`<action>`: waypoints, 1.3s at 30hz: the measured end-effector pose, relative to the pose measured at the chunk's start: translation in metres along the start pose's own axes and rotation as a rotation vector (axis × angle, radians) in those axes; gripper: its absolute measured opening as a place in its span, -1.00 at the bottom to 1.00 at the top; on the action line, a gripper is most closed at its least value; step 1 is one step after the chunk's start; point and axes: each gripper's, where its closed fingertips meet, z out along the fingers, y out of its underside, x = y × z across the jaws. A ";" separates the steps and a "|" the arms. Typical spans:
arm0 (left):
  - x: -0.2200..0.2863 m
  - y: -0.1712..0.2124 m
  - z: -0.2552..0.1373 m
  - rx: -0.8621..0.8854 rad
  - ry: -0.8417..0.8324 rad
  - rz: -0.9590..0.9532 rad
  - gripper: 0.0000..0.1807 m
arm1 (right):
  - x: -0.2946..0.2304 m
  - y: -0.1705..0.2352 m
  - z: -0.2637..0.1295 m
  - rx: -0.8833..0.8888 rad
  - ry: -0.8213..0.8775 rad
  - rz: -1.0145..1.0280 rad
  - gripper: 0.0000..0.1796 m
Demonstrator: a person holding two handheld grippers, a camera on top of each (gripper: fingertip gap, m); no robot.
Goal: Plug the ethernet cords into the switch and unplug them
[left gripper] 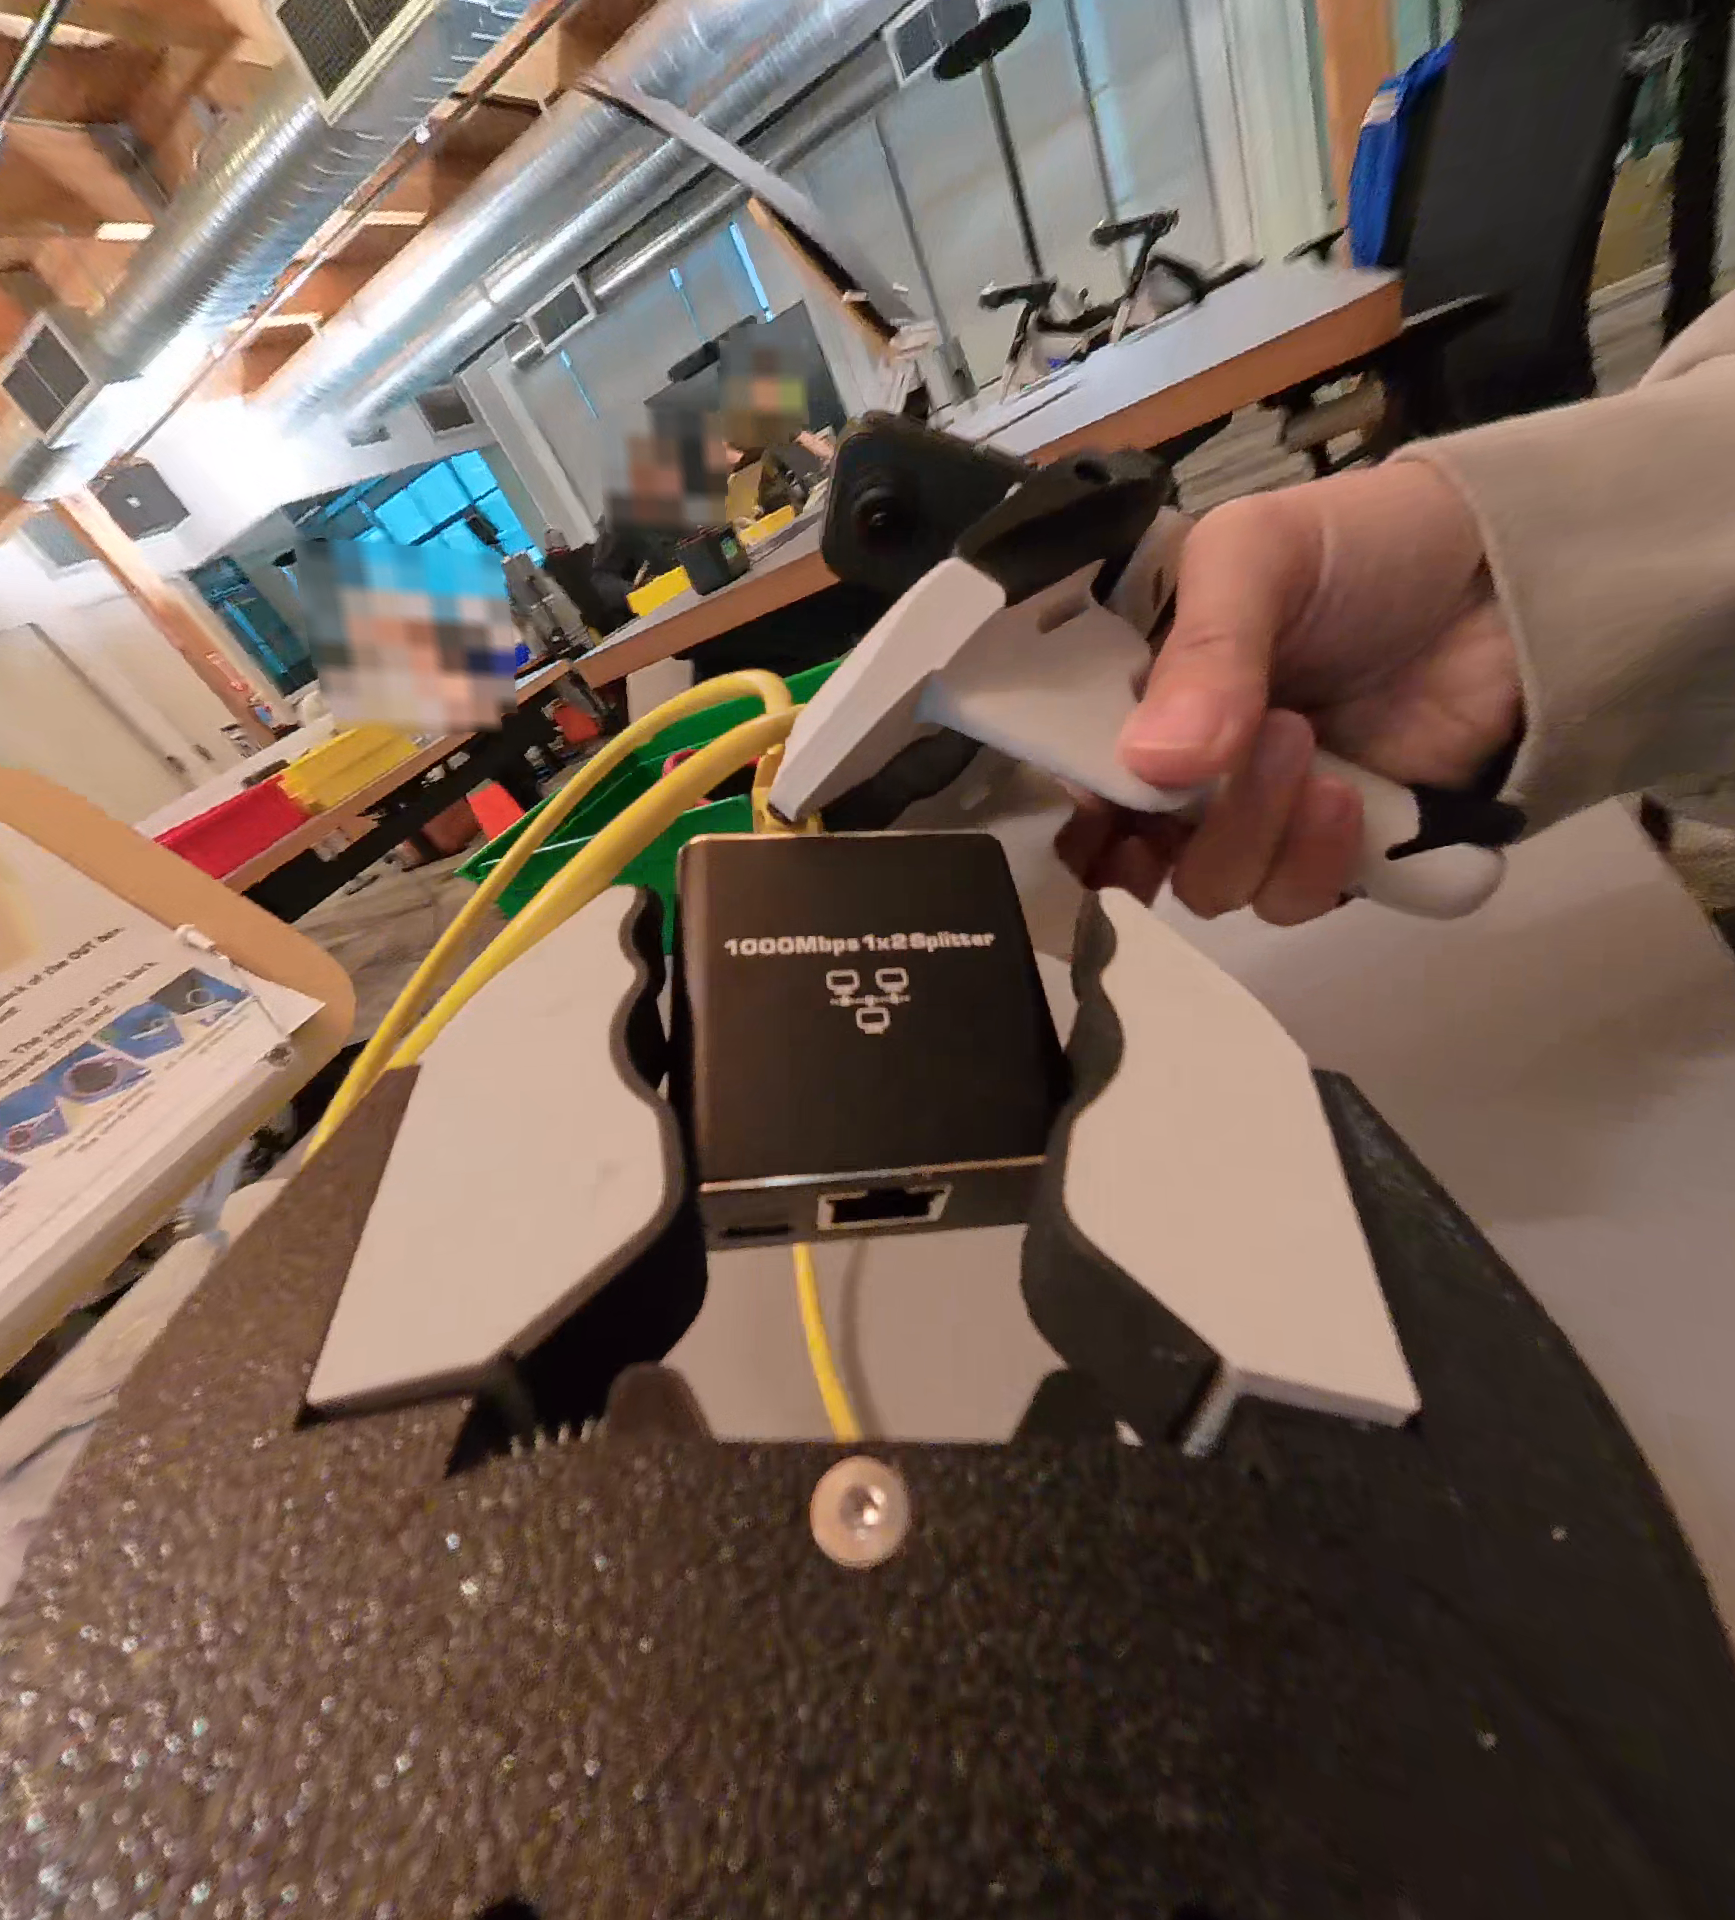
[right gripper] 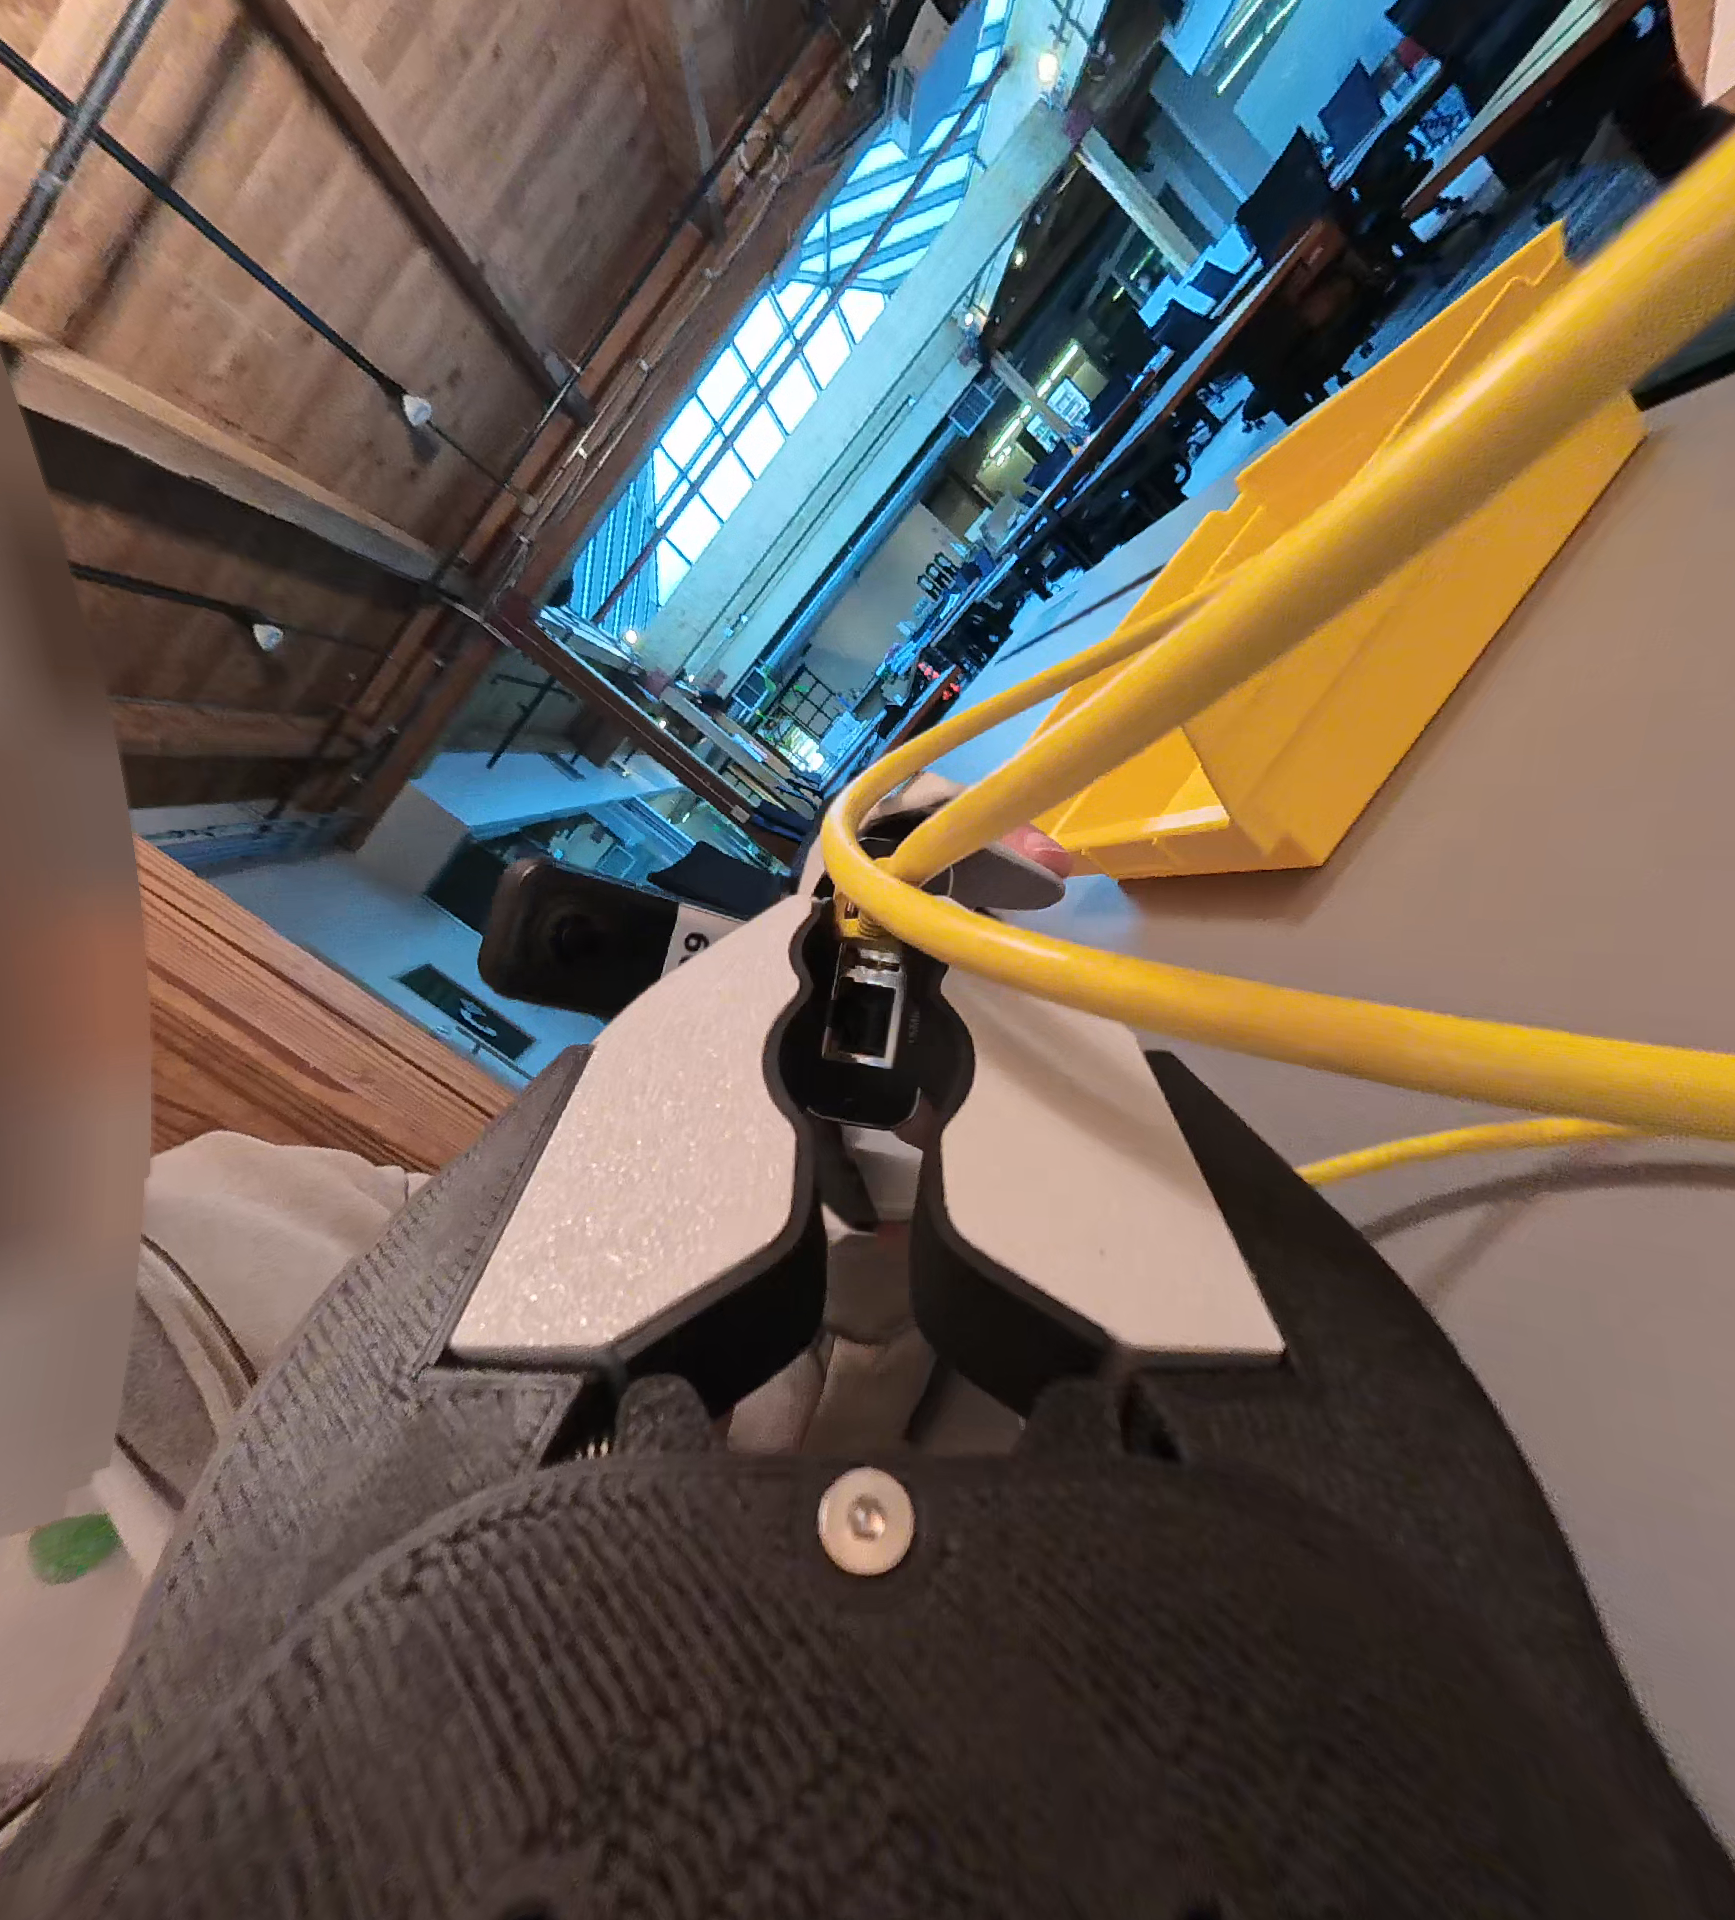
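Note:
My left gripper (left gripper: 868, 914) is shut on the black switch (left gripper: 868, 1029), holding it by its sides above the table. The switch's near face shows an empty port. My right gripper (left gripper: 790, 805), held in a hand (left gripper: 1310, 707), has its tips at the switch's far end. In the right wrist view, that gripper (right gripper: 873, 935) is nearly closed around the yellow cord's plug (right gripper: 855, 928), which sits in one port of the switch (right gripper: 863, 1023). The port beside it is empty. The yellow cord (right gripper: 1258, 997) loops off to the right. Yellow cord loops (left gripper: 489, 914) also arc left from the switch.
A grey table (left gripper: 1569, 1143) lies under both grippers. A yellow bin (right gripper: 1362, 644) and a green bin (left gripper: 634, 821) stand on it behind the switch. A printed sheet on a board (left gripper: 63, 1091) is at the left. People sit at benches far behind. Left and right tips are no more than a few centimetres apart.

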 end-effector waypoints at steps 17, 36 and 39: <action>-0.014 -0.006 0.001 0.093 -0.161 0.004 -0.19 | -0.005 -0.015 -0.010 0.259 -0.128 0.239 -0.84; -0.004 -0.003 0.010 0.023 -0.094 -0.055 -0.15 | -0.001 -0.013 -0.014 0.232 -0.038 0.142 -0.85; -0.005 0.000 0.012 -0.005 -0.114 -0.032 -0.15 | 0.000 -0.013 -0.015 0.220 -0.015 0.111 -0.85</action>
